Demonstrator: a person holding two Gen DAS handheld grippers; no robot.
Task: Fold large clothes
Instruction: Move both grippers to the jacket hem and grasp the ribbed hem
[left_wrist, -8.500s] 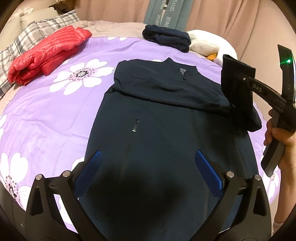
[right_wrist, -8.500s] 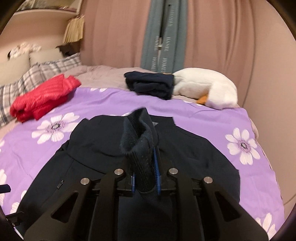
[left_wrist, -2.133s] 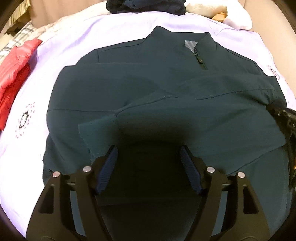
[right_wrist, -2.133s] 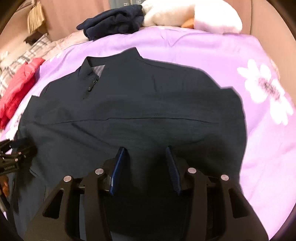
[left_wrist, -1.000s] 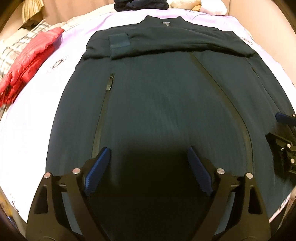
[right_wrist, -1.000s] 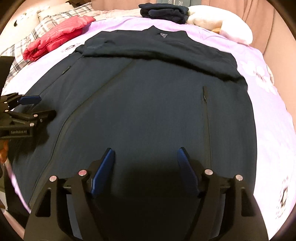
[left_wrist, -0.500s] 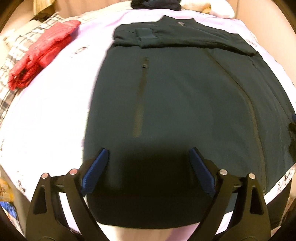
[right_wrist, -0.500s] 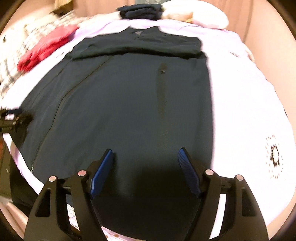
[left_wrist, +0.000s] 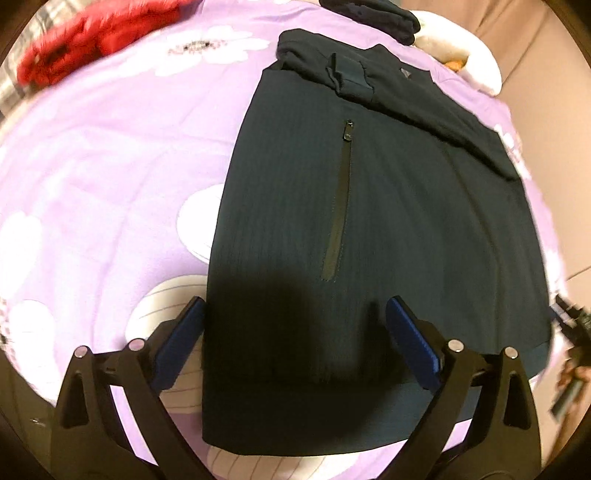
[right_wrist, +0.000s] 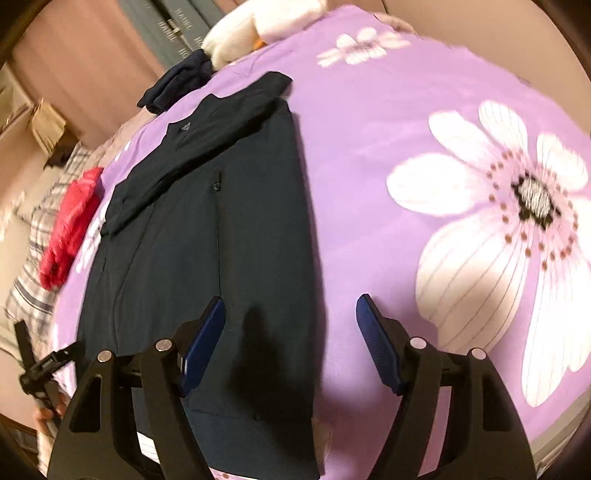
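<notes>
A dark navy zip jacket (left_wrist: 388, 221) lies flat on the purple flowered bedspread (left_wrist: 110, 147), both sleeves folded across its chest and the hem nearest me. My left gripper (left_wrist: 295, 339) is open and empty, hovering over the jacket's left hem corner. In the right wrist view the jacket (right_wrist: 236, 229) runs away to the upper left. My right gripper (right_wrist: 290, 336) is open and empty over its right hem corner, the right finger above bare bedspread (right_wrist: 406, 129).
A red puffer jacket (left_wrist: 92, 40) lies at the far left on a plaid pillow. A folded dark garment (left_wrist: 369, 14) and a white plush toy (left_wrist: 469, 62) sit at the bed's head. The bed edge is just below both grippers.
Both grippers have spread apart, the left toward the jacket's left hem corner and the right toward its right hem corner. Both stay open. The jacket has not moved.
</notes>
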